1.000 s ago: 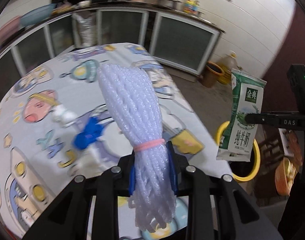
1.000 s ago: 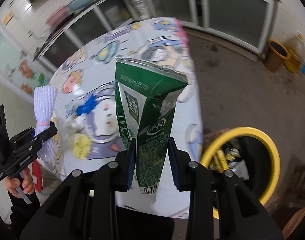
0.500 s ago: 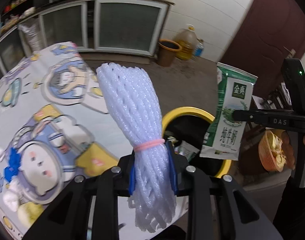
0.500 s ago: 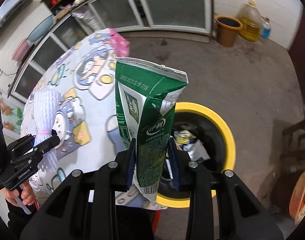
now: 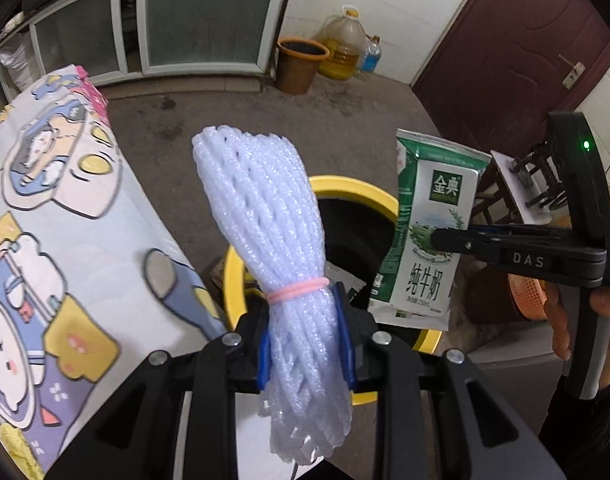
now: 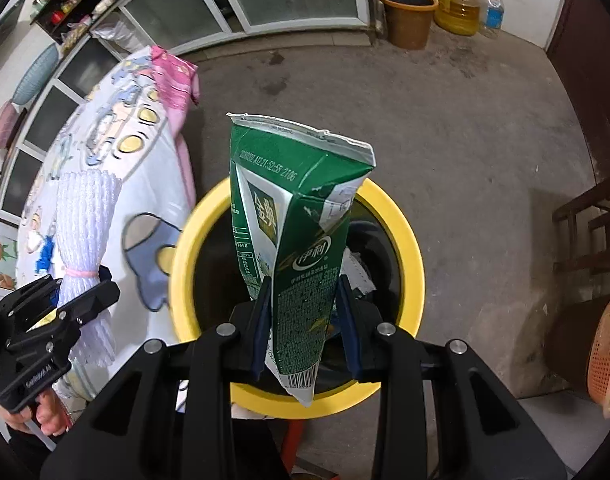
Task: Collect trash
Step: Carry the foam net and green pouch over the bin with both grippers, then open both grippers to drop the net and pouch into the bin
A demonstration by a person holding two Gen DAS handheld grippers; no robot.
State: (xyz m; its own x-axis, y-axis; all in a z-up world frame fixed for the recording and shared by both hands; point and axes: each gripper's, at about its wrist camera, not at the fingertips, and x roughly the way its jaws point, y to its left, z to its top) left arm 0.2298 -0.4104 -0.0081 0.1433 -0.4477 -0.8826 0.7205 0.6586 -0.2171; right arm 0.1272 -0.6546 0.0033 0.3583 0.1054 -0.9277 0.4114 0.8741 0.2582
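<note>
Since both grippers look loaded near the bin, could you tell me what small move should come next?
Probably open the right gripper: its milk carton already hangs over the mouth of the yellow bin, so it should drop inside. The left gripper holds the foam net bundle nearer the rim.

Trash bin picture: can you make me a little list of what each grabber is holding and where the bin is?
left gripper: shut on the white foam net, a bundle tied with a pink band
right gripper: shut on the green milk carton, top torn open
yellow bin: on the floor beside the table, below the carton, some rubbish inside
still to do: both things not yet dropped
</note>
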